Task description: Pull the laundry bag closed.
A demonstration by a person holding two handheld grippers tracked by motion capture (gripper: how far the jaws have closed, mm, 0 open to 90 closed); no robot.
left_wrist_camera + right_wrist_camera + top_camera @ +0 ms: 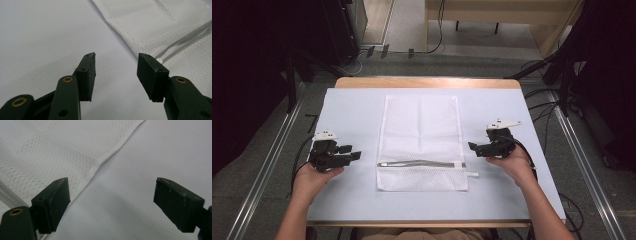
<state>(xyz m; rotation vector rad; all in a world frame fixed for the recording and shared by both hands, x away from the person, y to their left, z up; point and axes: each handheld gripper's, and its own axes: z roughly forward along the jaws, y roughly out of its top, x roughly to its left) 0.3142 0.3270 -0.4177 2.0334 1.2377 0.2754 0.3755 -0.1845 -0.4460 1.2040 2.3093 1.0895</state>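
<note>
On the tabletop [352, 107], a white mesh laundry bag [421, 135] is lying flat.
Left gripper [353, 152] and right gripper [474, 147] are flanking it, fingers spread, pinching nothing.

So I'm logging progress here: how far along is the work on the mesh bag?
Barely begun. Done: the white mesh bag lies flat in the middle of the table, its zipper partly gaping. In hand: nothing; the left gripper and the right gripper sit at either side of the bag, fingers open and clear of the cloth. Left: reaching in, gripping the bag and handling it, likely at the zipper.
</note>
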